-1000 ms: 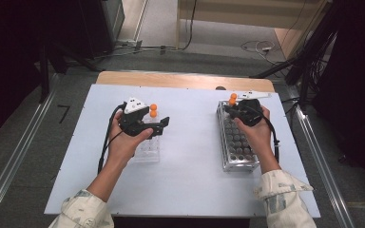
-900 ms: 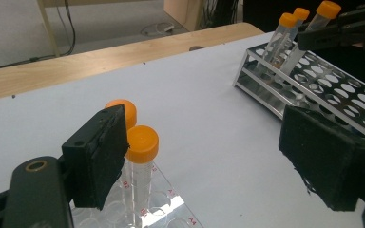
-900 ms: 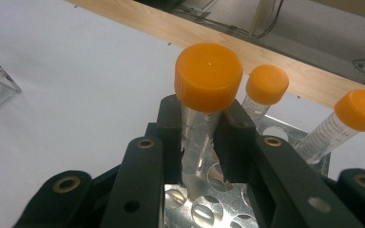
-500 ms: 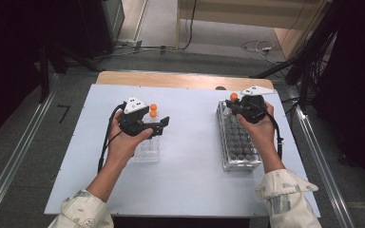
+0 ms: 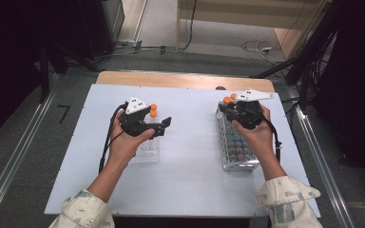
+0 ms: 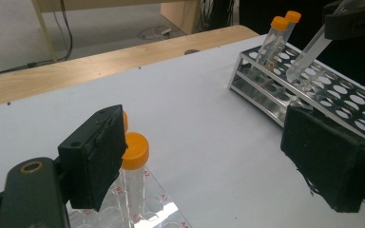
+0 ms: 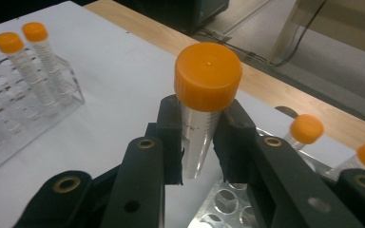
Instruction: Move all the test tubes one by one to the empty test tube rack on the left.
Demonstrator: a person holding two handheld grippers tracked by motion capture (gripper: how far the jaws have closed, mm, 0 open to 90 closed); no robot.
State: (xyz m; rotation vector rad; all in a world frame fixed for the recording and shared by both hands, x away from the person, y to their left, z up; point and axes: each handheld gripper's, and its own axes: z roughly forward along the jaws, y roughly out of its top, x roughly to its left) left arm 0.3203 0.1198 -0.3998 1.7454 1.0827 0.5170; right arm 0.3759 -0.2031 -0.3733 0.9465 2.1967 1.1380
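Overhead view, two close tool-mounted views

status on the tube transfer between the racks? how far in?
Early. Done, it seems: two orange-capped tubes stand in the clear rack. In hand: the right gripper is shut on a third tube above the metal rack; the left gripper waits open by the clear rack. Left: two capped tubes stand in the metal rack.
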